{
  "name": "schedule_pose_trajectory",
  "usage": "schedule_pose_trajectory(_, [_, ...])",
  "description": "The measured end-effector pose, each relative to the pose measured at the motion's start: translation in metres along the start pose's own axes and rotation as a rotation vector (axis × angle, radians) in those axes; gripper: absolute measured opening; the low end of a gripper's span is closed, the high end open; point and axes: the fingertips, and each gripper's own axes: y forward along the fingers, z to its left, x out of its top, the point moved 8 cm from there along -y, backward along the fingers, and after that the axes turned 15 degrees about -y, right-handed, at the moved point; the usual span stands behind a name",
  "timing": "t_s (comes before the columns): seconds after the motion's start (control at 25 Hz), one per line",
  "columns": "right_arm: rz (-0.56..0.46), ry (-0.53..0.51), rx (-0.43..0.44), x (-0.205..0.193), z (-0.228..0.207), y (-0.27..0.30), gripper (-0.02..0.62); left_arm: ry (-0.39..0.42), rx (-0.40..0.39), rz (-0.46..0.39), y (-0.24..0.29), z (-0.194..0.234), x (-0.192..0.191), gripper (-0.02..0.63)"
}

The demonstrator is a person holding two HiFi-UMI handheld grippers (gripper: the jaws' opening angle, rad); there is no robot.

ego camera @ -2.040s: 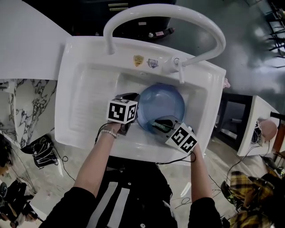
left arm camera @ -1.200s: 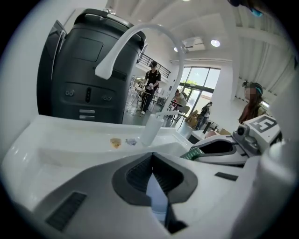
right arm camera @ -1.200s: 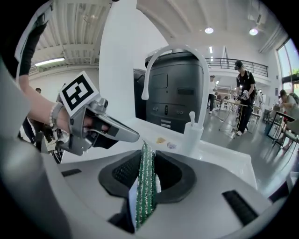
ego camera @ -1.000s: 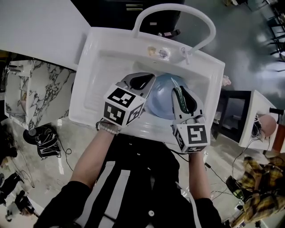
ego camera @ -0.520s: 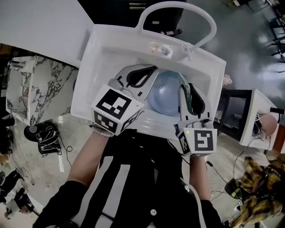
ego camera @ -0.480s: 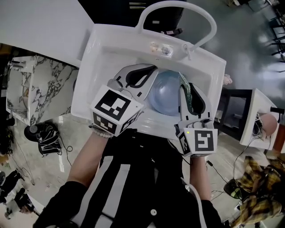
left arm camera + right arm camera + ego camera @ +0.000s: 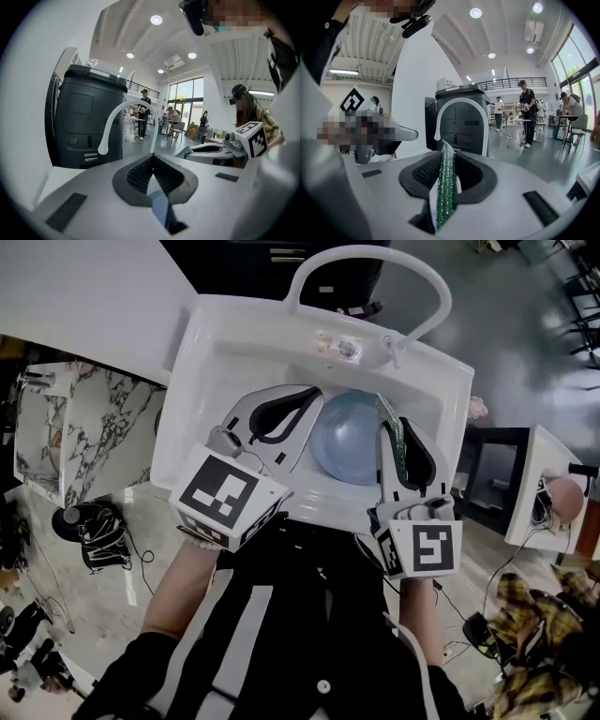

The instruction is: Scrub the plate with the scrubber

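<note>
The round blue plate [image 7: 347, 442] lies flat in the white sink [image 7: 187, 381]. Both grippers hover above it, pointing away from me. My left gripper [image 7: 317, 393] is over the plate's left edge. Its jaws are shut in the left gripper view [image 7: 152, 157] with nothing pinched at the tips; only a bluish sliver shows through the gap lower down. My right gripper [image 7: 380, 401] is over the plate's right side, shut on the green mesh scrubber [image 7: 392, 432]. That scrubber [image 7: 446, 187] stands on edge between the right gripper's [image 7: 445, 147] pads.
A white arched faucet [image 7: 366, 251] spans the sink's far side, and its spout [image 7: 110, 126] hangs ahead of the left gripper. A dark machine [image 7: 461, 117] stands behind it. A marble counter [image 7: 66, 427] lies at the left, and bags and cables [image 7: 89, 535] lie on the floor.
Both grippers have lifted out of the basin, up toward the head camera. The plate stays down in the sink. The scrubber has stayed in the right gripper.
</note>
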Motion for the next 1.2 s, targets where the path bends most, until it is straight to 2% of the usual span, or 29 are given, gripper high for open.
schedule_pose_trajectory(0.32, [0.008, -0.003, 0.006, 0.000, 0.003, -0.003, 0.092, 0.013, -0.007, -0.009, -0.004, -0.005, 0.001, 0.000])
schedule_pose_trajectory(1.2, [0.023, -0.012, 0.050, -0.003, 0.012, -0.003, 0.092, -0.022, -0.051, 0.007, 0.000, -0.009, -0.006, 0.000])
